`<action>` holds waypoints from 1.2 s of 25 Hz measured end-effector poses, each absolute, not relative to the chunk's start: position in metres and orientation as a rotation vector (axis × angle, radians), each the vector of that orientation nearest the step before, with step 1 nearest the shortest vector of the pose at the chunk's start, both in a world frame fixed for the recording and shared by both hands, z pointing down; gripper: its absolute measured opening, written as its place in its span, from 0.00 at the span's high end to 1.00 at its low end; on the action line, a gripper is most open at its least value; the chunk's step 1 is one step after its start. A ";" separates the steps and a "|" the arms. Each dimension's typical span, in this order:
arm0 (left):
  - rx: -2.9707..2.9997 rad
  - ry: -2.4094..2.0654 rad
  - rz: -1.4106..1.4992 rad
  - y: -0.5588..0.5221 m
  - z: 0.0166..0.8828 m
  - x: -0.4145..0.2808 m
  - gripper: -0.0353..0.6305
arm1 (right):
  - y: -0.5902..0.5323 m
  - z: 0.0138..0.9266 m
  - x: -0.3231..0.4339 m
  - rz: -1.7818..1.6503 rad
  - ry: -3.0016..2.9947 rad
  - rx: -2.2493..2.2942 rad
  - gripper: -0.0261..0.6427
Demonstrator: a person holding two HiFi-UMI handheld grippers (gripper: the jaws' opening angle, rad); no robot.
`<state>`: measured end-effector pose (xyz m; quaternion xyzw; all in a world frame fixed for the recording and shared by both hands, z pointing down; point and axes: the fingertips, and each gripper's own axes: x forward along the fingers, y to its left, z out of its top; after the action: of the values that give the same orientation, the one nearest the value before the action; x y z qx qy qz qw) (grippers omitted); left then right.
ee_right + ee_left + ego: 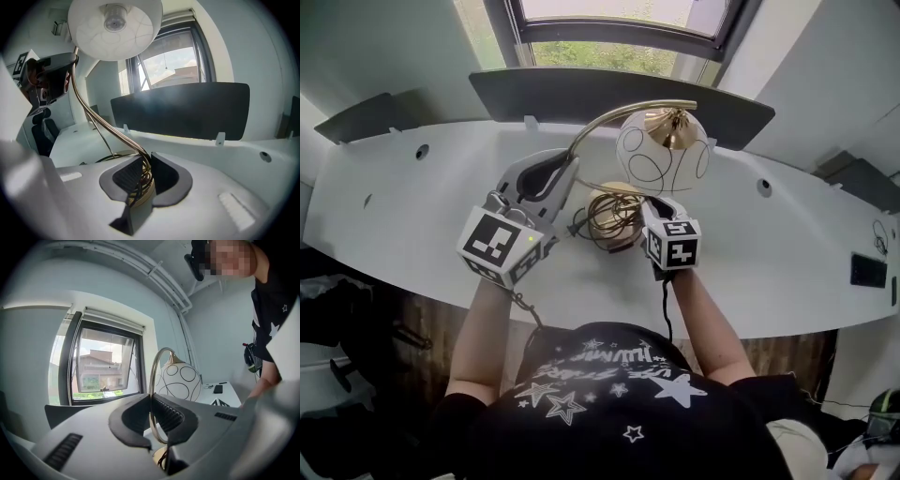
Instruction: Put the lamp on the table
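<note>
The lamp has a white globe shade (662, 150) with black rings, a curved gold neck (600, 122) and a round gold base (614, 214) wrapped with coiled cord. It stands upright over the middle of the white table (412, 206); whether the base touches the top I cannot tell. My left gripper (565, 169) is shut on the neck (151, 380), with the shade (180, 380) just beyond the jaws. My right gripper (649, 208) is shut on the base and cord (140, 199), and the shade (115, 28) hangs overhead in its view.
A dark panel (619, 94) runs along the table's far edge under the window (619, 19). Cable holes (422, 151) mark the tabletop left and right. A small black flat item (218, 389) lies on the table's right part.
</note>
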<state>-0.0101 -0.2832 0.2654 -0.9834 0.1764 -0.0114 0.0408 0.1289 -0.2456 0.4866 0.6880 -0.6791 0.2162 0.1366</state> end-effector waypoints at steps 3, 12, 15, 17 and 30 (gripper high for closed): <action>-3.026 0.498 -0.033 -0.297 0.267 -0.002 0.90 | -0.256 0.489 0.136 0.638 -1.941 2.011 0.89; -3.041 0.453 -0.086 -0.338 0.282 0.028 0.90 | -0.284 0.505 0.160 0.695 -1.866 2.038 0.89; -3.059 0.403 -0.097 -0.354 0.291 0.040 0.90 | -0.299 0.515 0.172 0.724 -1.831 2.038 0.89; -3.055 0.407 -0.103 -0.360 0.295 0.042 0.90 | -0.305 0.519 0.174 0.724 -1.819 2.048 0.89; -3.053 0.427 -0.170 -0.366 0.298 0.046 0.90 | -0.307 0.527 0.174 0.745 -1.788 2.081 0.89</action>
<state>0.0459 -0.3656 0.2980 -0.9885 0.1383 -0.0551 0.0272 0.1735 -0.3070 0.5270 0.7238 -0.6219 0.2592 0.1488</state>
